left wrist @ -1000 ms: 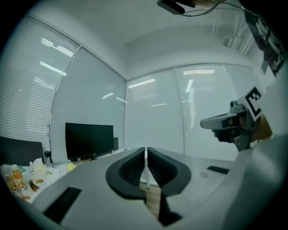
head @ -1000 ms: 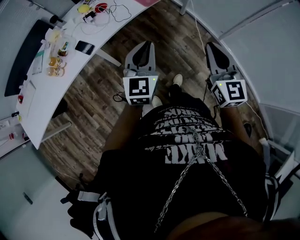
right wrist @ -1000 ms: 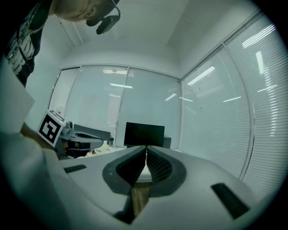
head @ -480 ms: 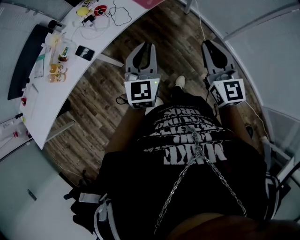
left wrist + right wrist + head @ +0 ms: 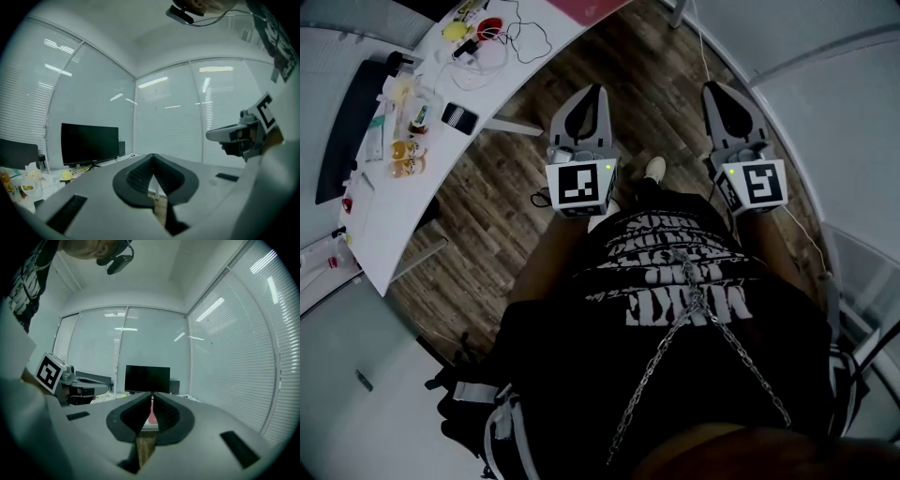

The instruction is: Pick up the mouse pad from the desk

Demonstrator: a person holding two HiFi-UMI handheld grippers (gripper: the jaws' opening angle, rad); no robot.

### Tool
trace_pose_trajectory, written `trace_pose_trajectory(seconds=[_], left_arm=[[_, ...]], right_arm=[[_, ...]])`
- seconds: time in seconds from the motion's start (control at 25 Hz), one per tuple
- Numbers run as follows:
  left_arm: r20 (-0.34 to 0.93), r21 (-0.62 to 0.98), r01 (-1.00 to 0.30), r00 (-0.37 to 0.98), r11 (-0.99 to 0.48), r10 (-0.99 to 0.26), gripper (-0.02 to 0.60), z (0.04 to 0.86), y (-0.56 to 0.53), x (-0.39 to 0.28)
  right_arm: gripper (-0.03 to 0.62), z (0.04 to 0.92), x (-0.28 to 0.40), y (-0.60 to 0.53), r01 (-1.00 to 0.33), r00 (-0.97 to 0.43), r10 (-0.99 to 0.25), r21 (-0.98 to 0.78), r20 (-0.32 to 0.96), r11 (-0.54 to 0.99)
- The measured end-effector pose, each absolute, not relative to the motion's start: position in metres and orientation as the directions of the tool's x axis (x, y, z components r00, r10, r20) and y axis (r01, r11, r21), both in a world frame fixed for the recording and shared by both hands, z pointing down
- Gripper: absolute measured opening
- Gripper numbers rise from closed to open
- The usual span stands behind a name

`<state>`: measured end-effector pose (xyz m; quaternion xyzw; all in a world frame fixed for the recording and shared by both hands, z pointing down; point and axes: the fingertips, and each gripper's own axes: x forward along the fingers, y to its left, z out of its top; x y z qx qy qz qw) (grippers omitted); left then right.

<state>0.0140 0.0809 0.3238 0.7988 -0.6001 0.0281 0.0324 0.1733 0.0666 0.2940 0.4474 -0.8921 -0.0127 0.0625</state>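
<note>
While left tongs and right tongs are pressed together, empty, away from the desk, the pink mouse pad awaits pickup.

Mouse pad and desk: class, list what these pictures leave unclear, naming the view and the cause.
Pink pad: head view, cut off by the top edge; whether it is the mouse pad is unsure.
Same pad, right gripper view: only a sliver shows past the right gripper, whose shut jaws cover the rest.
Bottles on the desk: head view, too small to read labels.
</note>
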Motion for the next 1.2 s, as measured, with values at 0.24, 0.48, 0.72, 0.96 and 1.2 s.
trace_pose_trajectory(seconds=[0.24, 0.48, 0.72, 0.96, 1.2], left_arm=[[0.120, -0.004, -0.962, 0.271, -0.273, -0.955, 0.008, 0.321, 0.047, 0.041], [0.105, -0.010, -0.977, 0.212, -0.214, -0.972, 0.008, 0.309, 0.024, 0.050], [0.126, -0.027, -0.983, 0.179, -0.184, -0.976, 0.008, 0.313, 0.015, 0.049], [0.103, -0.048, -0.987, 0.149, -0.154, -0.984, 0.008, 0.312, -0.003, 0.038], [0.101, 0.025, -0.987, 0.159, -0.157, -0.982, 0.008, 0.323, -0.037, 0.032]], right_arm=[[0.009, 0.282, 0.200, 0.025, -0.774, -0.629, -0.775, 0.050, 0.056, 0.631], [0.008, 0.277, 0.208, -0.001, -0.740, -0.668, -0.741, 0.049, 0.068, 0.671], [0.006, 0.283, 0.215, -0.020, -0.720, -0.692, -0.720, 0.033, 0.051, 0.693], [0.006, 0.291, 0.199, -0.045, -0.704, -0.706, -0.703, 0.030, 0.081, 0.710], [0.006, 0.289, 0.195, -0.070, -0.706, -0.699, -0.707, 0.052, 0.106, 0.706]])
